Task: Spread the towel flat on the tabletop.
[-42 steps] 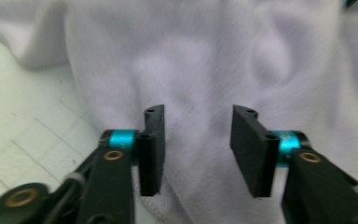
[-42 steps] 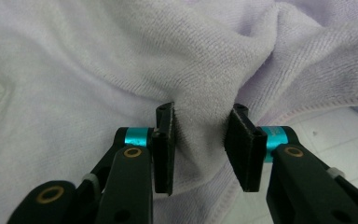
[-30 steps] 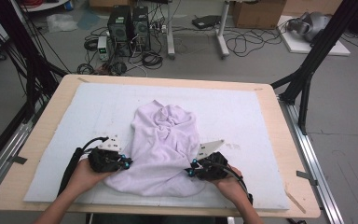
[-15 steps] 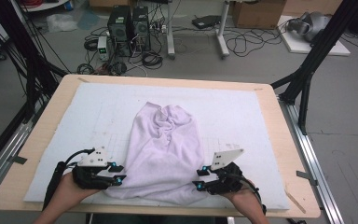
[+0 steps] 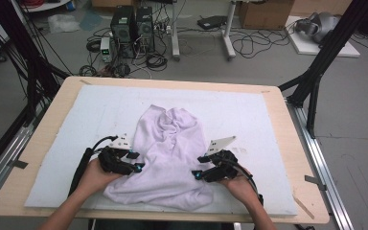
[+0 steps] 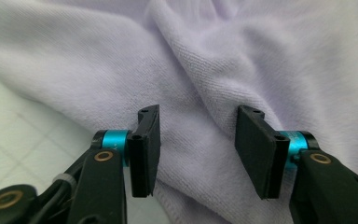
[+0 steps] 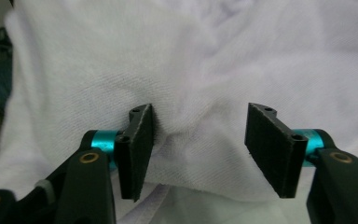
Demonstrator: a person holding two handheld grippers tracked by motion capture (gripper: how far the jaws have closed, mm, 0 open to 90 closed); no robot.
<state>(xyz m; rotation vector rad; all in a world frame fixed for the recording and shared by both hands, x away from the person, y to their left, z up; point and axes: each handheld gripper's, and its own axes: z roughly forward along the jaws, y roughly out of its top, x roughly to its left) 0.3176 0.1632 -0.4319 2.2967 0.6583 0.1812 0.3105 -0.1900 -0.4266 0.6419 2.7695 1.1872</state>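
Where the white mat (image 5: 268, 124) covers the wooden table (image 5: 52, 115), a pale lilac towel (image 5: 170, 143) lies crumpled at the middle of the mat, bunched into folds at its 12 o'clock end and spreading wider toward its 6 o'clock edge near the person. At the towel's 8 o'clock edge sits the left gripper (image 5: 135, 160), held in the person's left hand (image 5: 96, 175). Its jaws have just been opening and now stand spread; in the left gripper view (image 6: 198, 149) a ridge of towel rises between them, clear of both pads. At the towel's 4 o'clock edge sits the right gripper (image 5: 199, 166), held in the right hand (image 5: 237, 184). Its jaws have likewise just been opening and stand apart; in the right gripper view (image 7: 200, 149) a small pucker of cloth lies just beside one pad, unpinched. Beyond the table at 12 o'clock, computer towers (image 5: 132, 24) and loose cables (image 5: 249, 45) rest on the grey floor.
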